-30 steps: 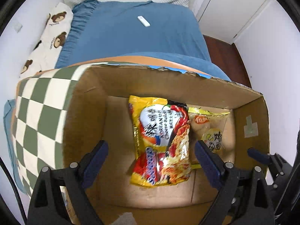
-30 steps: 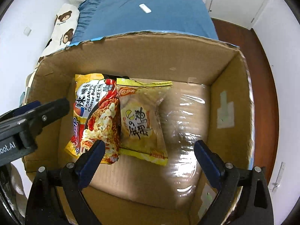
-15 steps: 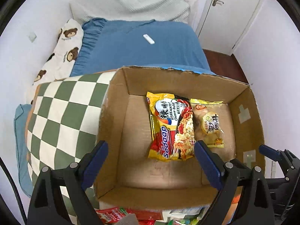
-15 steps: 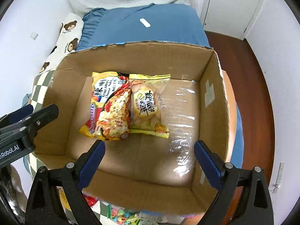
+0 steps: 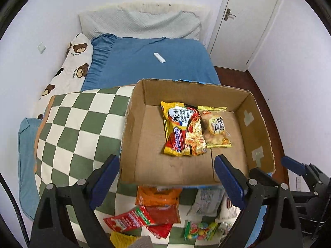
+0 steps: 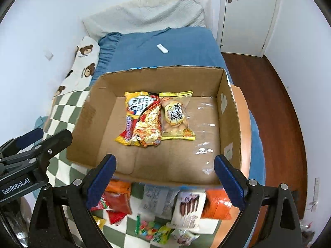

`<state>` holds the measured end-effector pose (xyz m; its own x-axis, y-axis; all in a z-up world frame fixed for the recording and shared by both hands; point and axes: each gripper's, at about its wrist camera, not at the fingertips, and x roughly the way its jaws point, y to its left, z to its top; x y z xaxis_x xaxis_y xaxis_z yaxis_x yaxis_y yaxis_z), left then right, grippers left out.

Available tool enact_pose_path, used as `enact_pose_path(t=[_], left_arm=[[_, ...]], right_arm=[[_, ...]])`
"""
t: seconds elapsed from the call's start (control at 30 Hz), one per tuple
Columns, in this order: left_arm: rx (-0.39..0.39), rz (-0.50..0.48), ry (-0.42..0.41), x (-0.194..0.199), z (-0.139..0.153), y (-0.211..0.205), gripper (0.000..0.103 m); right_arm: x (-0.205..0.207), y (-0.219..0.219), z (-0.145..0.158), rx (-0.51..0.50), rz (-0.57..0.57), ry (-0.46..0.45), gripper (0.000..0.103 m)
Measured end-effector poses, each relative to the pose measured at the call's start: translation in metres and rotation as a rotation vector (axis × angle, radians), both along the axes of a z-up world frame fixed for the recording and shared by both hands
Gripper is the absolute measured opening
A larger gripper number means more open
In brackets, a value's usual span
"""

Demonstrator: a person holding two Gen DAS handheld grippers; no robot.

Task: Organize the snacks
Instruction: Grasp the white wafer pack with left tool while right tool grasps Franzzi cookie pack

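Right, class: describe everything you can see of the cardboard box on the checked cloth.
The cardboard box is plain brown corrugated card, open-topped, with ragged upper edges and pale tape patches inside its right wall. It sits upright on the green-and-cream checked cloth, in front of the blue bed. Flat on its floor lie two packets side by side, edges touching: a yellow-red noodle packet and a yellow biscuit packet. Loose snacks lie outside its near wall. Neither tool touches it.

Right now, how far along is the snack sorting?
Done: a noodle packet and a yellow cracker bag lie flat in the cardboard box. In hand: nothing; left gripper and right gripper are open and empty. Left: the loose snack pile on the checkered cloth.
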<state>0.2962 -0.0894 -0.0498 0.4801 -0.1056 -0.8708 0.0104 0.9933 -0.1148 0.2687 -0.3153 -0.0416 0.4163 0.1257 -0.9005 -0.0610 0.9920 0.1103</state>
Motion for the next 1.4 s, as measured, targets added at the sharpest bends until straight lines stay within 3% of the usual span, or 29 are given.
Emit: enact_pose_path(t=[0.1, 0.2, 0.3, 0.4, 0.47, 0.53, 0.67, 0.77, 0.9, 0.93, 1.13, 1.23, 1.37, 1.4], left_arm=[[-0.002, 0.01, 0.017, -0.017, -0.007, 0.01, 0.094], [0.002, 0.037, 0.073, -0.042, -0.034, 0.03, 0.094], [0.023, 0.072, 0.165, -0.064, -0.076, 0.05, 0.094], [-0.006, 0.112, 0.299, -0.078, -0.123, 0.069, 0.094], [0.0, 0.122, 0.323, -0.083, -0.143, 0.072, 0.094], [0.05, 0.079, 0.323, -0.083, -0.157, 0.062, 0.094], [0.238, -0.084, 0.306, -0.079, -0.178, 0.03, 0.094], [0.292, -0.189, 0.294, -0.078, -0.183, 0.008, 0.094], [0.207, -0.211, 0.287, -0.068, -0.172, -0.019, 0.094], [0.173, -0.205, 0.289, -0.065, -0.169, -0.026, 0.094], [0.027, -0.196, 0.317, -0.046, -0.166, -0.071, 0.094], [-0.007, -0.2, 0.346, -0.034, -0.177, -0.096, 0.094], [0.02, -0.236, 0.377, -0.023, -0.195, -0.126, 0.094], [0.03, -0.247, 0.376, -0.021, -0.199, -0.132, 0.089]], right_arm=[[-0.021, -0.001, 0.001, 0.013, -0.012, -0.004, 0.097], [-0.042, -0.007, -0.014, 0.023, -0.047, 0.028, 0.097], [-0.061, -0.016, -0.049, 0.03, -0.093, 0.104, 0.097], [-0.073, -0.028, -0.092, 0.039, -0.148, 0.189, 0.097], [-0.078, -0.031, -0.114, 0.022, -0.172, 0.215, 0.092], [-0.078, -0.035, -0.131, 0.01, -0.187, 0.24, 0.086], [-0.075, -0.036, -0.158, -0.034, -0.186, 0.272, 0.08], [-0.07, -0.039, -0.172, -0.069, -0.182, 0.282, 0.078], [-0.068, -0.043, -0.182, -0.081, -0.181, 0.292, 0.071], [-0.068, -0.043, -0.184, -0.089, -0.173, 0.291, 0.064], [-0.084, -0.052, -0.186, -0.087, -0.145, 0.29, 0.062], [-0.093, -0.069, -0.186, -0.051, -0.17, 0.299, 0.062], [-0.102, -0.088, -0.192, -0.01, -0.203, 0.317, 0.063], [-0.102, -0.091, -0.193, -0.007, -0.205, 0.319, 0.063]])
